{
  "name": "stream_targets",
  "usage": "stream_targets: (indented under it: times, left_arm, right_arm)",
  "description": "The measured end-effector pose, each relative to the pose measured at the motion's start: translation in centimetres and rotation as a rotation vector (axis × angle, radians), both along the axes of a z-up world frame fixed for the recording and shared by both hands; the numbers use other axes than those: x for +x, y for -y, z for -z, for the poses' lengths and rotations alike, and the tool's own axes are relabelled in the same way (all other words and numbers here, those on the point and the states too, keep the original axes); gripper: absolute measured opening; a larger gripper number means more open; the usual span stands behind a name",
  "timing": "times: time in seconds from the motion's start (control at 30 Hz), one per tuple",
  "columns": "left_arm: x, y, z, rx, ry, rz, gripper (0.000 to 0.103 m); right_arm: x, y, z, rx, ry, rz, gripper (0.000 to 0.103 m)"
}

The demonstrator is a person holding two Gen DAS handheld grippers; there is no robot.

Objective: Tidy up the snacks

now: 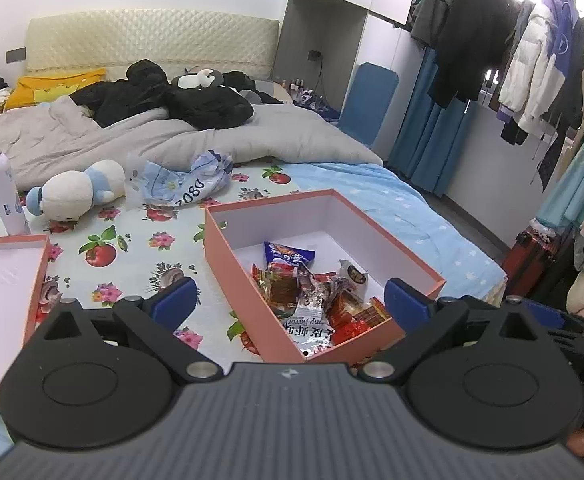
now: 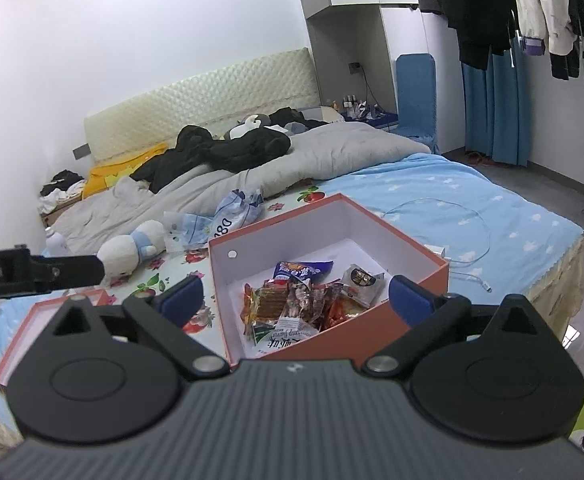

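Blue-padded jaws wide apart, holding nothing

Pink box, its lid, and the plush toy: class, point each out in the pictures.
pink box [image 1: 232,264]: left wrist view, outer side wall.
lid [image 1: 0,292]: left wrist view, pale inner face.
plush toy [image 1: 72,190]: left wrist view, white body.

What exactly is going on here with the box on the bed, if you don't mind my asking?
A person is tidying snacks on a bed with a handheld gripper in each hand. The snack packets already lie piled in the open pink box, and its lid rests upturned on the floral sheet to the left. Both the left gripper and the right gripper hover open and empty over the box. A plush toy and a crumpled blue-and-white bag lie beyond it.
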State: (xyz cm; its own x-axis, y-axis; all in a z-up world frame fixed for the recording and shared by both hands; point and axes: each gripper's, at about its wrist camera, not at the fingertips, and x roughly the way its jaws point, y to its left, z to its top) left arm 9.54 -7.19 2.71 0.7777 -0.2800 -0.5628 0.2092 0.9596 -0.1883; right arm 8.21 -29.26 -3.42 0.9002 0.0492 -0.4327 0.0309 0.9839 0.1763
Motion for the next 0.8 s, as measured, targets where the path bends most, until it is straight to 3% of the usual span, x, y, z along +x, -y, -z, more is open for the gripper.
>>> stream_targets:
  times: [0.47, 0.8]
  left_arm:
    - [0.48, 0.19, 0.56, 0.040, -0.039, -0.016, 0.103]
    - [0.13, 0.25, 0.58, 0.059, -0.019, -0.012, 0.103]
  right_arm:
    - [-0.23, 0.09, -0.19, -0.003, 0.020, 0.000, 0.103]
    - [-0.14, -0.07, -0.21, -0.001, 0.018, -0.002, 0.103]
